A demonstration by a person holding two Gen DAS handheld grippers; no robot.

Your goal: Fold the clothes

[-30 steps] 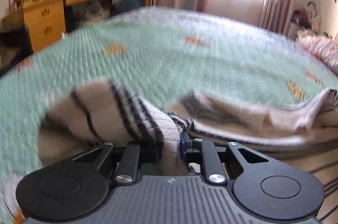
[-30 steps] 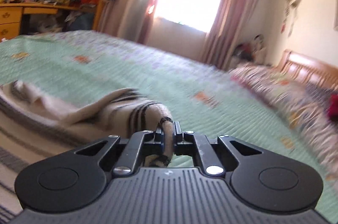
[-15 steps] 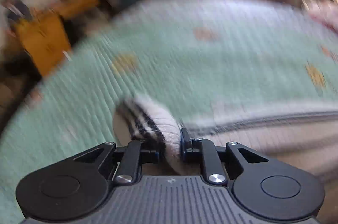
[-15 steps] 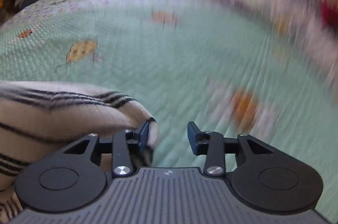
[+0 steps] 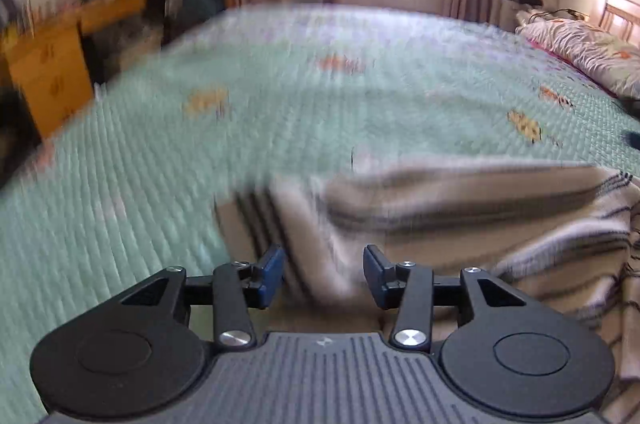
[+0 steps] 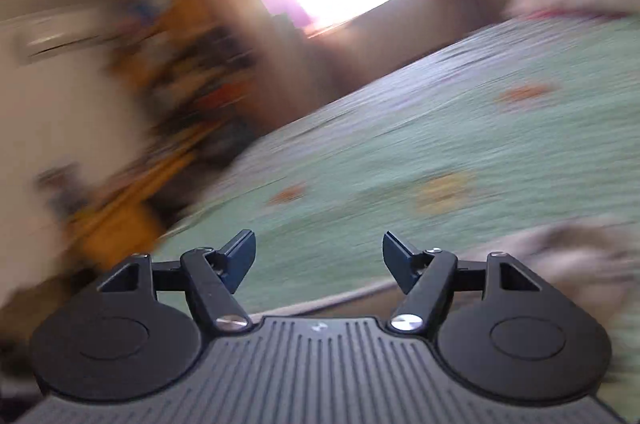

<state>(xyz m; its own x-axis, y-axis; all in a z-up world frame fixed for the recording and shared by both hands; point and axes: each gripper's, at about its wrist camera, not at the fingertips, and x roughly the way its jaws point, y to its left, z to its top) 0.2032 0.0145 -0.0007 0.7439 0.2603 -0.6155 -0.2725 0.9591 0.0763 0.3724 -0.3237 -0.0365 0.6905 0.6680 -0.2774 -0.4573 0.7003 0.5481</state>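
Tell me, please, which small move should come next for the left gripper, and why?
Probably draw the left gripper back off the striped sweater. Its fingers have just been opening; a fold of cloth lies between them, apparently unpressed, and the sweater rests on the green bedspread. The right gripper, also just opening, holds nothing.
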